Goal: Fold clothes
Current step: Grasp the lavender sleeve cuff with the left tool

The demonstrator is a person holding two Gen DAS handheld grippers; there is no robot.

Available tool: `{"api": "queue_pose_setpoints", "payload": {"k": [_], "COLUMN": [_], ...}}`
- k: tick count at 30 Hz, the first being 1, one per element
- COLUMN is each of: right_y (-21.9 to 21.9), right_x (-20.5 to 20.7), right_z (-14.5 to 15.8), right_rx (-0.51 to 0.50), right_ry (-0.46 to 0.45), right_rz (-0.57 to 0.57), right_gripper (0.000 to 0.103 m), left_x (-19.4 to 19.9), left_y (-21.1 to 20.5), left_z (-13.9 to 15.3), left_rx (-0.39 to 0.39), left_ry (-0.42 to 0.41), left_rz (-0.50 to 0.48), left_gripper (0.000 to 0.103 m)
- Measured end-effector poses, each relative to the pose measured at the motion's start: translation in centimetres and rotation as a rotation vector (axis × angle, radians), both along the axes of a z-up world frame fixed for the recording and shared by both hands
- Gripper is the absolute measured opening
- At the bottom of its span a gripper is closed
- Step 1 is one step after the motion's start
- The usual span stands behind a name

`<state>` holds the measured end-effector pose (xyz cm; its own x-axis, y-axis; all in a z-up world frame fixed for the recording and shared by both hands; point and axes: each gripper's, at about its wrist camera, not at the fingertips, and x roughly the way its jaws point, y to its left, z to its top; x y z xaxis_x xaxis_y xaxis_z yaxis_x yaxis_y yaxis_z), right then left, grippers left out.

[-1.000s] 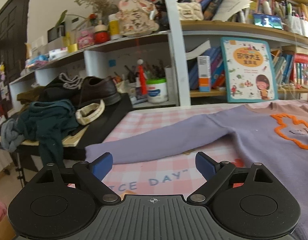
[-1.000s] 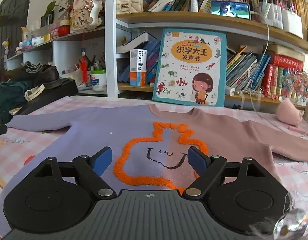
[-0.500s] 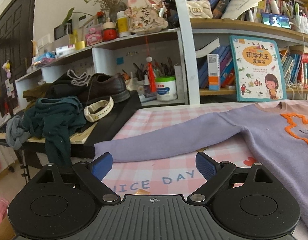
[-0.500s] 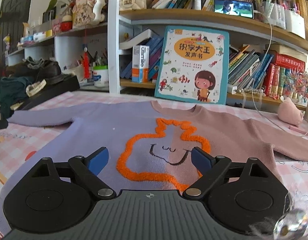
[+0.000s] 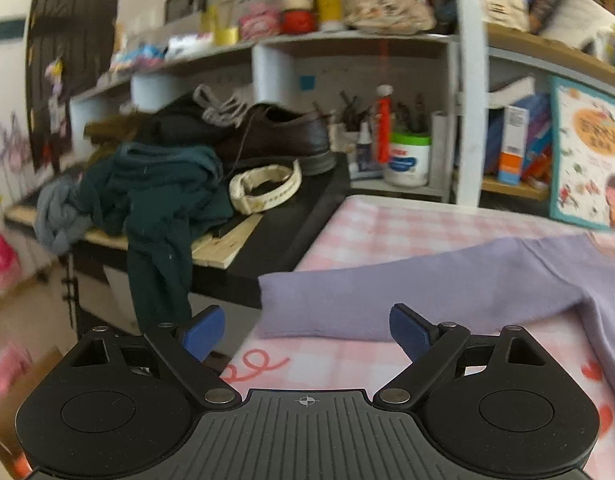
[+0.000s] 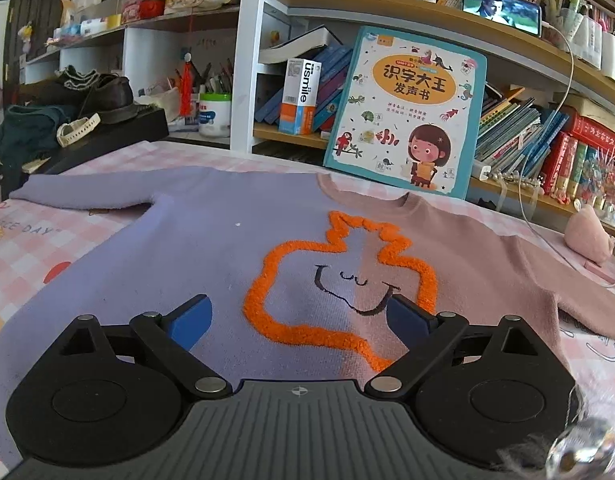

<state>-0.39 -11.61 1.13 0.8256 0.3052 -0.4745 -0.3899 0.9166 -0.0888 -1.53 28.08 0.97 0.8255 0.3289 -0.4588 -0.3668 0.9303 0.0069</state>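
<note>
A sweater (image 6: pixel 235 240), half lilac and half dusty pink with an orange fuzzy outline and a drawn smile, lies flat and face up on a pink checked tablecloth (image 6: pixel 23 248). Its lilac sleeve (image 5: pixel 387 296) stretches out to the left, the cuff near the table's left edge. My left gripper (image 5: pixel 307 332) hovers open just short of that cuff, with nothing between its blue pads. My right gripper (image 6: pixel 299 320) hangs over the sweater's chest, its jaws opening wide and empty. The pink sleeve (image 6: pixel 587 304) runs off to the right.
Left of the table stands a black side stand (image 5: pixel 291 236) with a brown shoe (image 5: pixel 279 140), a dark green garment (image 5: pixel 159 208) and a cream band. Behind are shelves with a children's book (image 6: pixel 407 116), a white tub (image 6: pixel 215 114), books and a pink plush (image 6: pixel 587 236).
My left gripper has swung left along the lilac sleeve to its cuff, so the table's left edge and side stand fill its view. The right gripper's jaws have spread wider over the chest.
</note>
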Motion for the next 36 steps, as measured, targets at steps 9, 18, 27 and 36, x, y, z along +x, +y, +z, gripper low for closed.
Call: {"api": "queue_pose_setpoints", "payload": {"k": [9,18,27,36], "right_y": [0.2,1.0,1.8,1.8], "right_x": [0.5,0.6,0.5,0.4], "right_z": [-0.3,-0.6,-0.8,-0.8], "right_rx": [-0.020,-0.068,-0.111,-0.112], "right_ry": [0.029,0.043,0.041,0.038], "right_rz": [-0.006,0.031,0.051,0.055], "right_gripper": [0.095,0.095,0.095,0.095], "left_x": [2.2,3.0,3.3,4.0], "left_y": [3.7,4.9,4.0,4.4], "left_z": [-1.5,-2.2,-2.2,-2.4], "left_rx": [-0.159,-0.270,-0.315,-0.341], "left_ry": [0.051,0.035,-0.010,-0.027], "left_rz": [0.075,0.108,0.050,0.066], "left_gripper": [0.090,0.037,0.035,0.038]}}
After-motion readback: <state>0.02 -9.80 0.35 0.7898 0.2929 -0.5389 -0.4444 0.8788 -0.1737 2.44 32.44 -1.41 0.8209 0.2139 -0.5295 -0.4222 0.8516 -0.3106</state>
